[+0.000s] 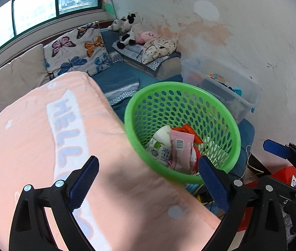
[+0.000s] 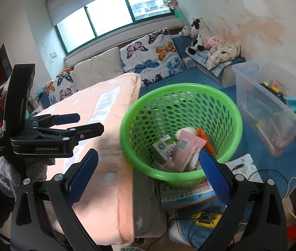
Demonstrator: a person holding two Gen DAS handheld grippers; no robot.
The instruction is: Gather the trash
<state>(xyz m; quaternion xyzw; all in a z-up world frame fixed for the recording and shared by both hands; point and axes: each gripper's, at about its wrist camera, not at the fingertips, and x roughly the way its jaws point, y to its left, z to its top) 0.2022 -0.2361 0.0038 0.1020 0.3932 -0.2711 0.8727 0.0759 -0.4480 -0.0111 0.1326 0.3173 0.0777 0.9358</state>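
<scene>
A: Both jaws spread, nothing pinched: left hand-held gripper (image 1: 148, 179), right hand-held gripper (image 2: 149, 172). The trash (image 2: 181, 148) lies in the green basket (image 2: 127, 125) just ahead of them.

B: Risk?

A: The basket seems perched on a box (image 2: 185, 196) beside the peach blanket (image 1: 43, 146); a nudge on its rim might tip it.

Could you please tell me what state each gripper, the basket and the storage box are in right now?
Left gripper: open, empty.
Right gripper: open, empty.
Green basket: upright, partly filled with trash.
Paper cup: lying tilted inside the basket.
Pink wrapper: resting on top of the trash.
Clear storage box: lidless, holding toys.
</scene>
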